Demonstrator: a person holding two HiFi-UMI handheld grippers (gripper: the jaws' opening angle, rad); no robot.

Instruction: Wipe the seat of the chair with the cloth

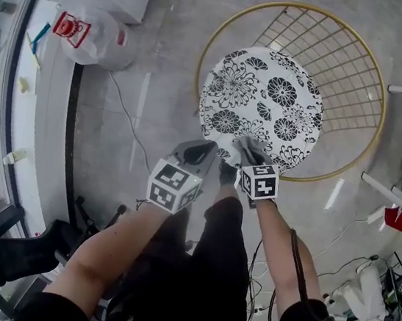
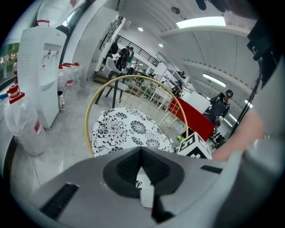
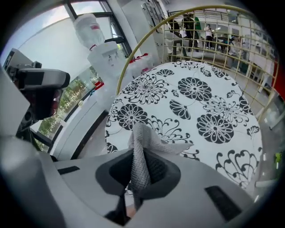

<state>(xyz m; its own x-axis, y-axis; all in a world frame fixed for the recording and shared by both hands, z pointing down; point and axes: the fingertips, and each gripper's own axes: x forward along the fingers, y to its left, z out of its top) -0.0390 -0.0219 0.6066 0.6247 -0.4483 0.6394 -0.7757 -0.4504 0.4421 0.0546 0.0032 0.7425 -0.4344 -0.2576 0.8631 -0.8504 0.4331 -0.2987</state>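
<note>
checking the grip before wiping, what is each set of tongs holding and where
Right tongs pinch the grey cloth by a bunched fold; left tongs are shut, empty.

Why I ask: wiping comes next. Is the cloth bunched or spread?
Bunched: the cloth is pinched, folded narrow, in the right gripper.

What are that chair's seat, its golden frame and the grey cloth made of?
The seat looks like matte fabric, printed with black flowers on white. The frame seems to be thin metal wire with a gold finish, forming a rim and grid. The cloth is a soft grey textile: a fine mesh weave shows, and it folds limply.
</note>
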